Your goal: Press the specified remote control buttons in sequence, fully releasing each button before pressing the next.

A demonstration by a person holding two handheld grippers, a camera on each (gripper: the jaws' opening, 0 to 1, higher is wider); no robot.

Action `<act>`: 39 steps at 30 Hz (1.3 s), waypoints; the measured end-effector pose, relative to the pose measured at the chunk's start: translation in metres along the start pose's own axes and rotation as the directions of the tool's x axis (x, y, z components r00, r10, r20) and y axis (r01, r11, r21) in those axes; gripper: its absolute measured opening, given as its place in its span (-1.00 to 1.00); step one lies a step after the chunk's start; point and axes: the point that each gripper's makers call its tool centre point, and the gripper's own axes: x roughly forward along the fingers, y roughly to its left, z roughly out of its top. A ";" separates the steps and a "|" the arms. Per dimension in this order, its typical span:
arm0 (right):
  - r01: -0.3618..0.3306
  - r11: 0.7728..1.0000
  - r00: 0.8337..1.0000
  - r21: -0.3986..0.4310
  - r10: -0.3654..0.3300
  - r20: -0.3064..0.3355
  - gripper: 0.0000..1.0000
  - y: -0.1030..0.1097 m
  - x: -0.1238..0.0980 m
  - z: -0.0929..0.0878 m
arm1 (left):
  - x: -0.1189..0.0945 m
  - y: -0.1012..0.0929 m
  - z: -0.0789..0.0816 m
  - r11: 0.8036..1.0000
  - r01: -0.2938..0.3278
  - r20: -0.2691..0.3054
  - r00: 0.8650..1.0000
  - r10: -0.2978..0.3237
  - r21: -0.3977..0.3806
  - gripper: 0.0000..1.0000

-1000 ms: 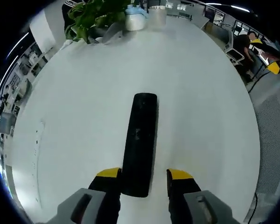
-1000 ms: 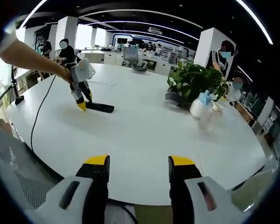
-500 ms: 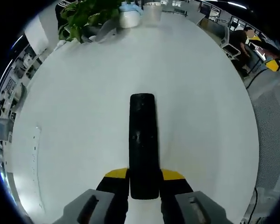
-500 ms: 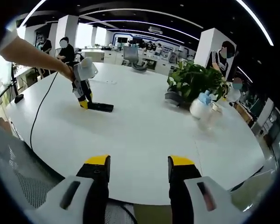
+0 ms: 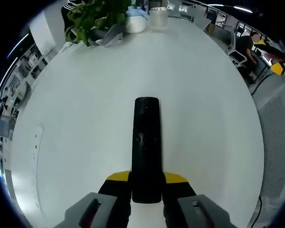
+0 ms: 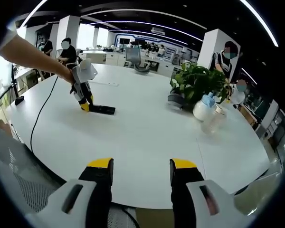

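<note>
On table: L tongs (image 5: 147,179) round remote (image 5: 146,147)

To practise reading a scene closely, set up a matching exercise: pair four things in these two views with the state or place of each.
Things:
1. remote control
2. left tool
3. right tool
4. potted plant

States or places:
A. open, holding nothing, at the table's near edge
B. lying flat on the white table, dark and long
C. closed on the near end of the remote
D. standing at the table's far side beside a spray bottle

Pairs: 1-B, 2-C, 3-A, 4-D
</note>
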 end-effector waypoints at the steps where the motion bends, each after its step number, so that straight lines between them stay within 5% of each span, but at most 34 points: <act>1: 0.000 1.000 1.000 0.001 0.000 0.000 -0.03 0.000 0.000 0.000 | 0.000 0.000 0.000 1.000 -0.003 -0.003 1.000 0.003 -0.001 -0.53; 29: -0.007 1.000 1.000 0.001 0.007 -0.001 -0.09 0.000 0.000 0.000 | 0.004 -0.013 -0.001 1.000 -0.002 -0.129 0.992 0.006 0.030 -0.53; 39: 0.002 1.000 1.000 -0.003 -0.002 0.002 -0.06 -0.001 -0.001 0.000 | 0.003 -0.020 -0.004 0.999 -0.001 -0.130 0.991 0.005 0.032 -0.53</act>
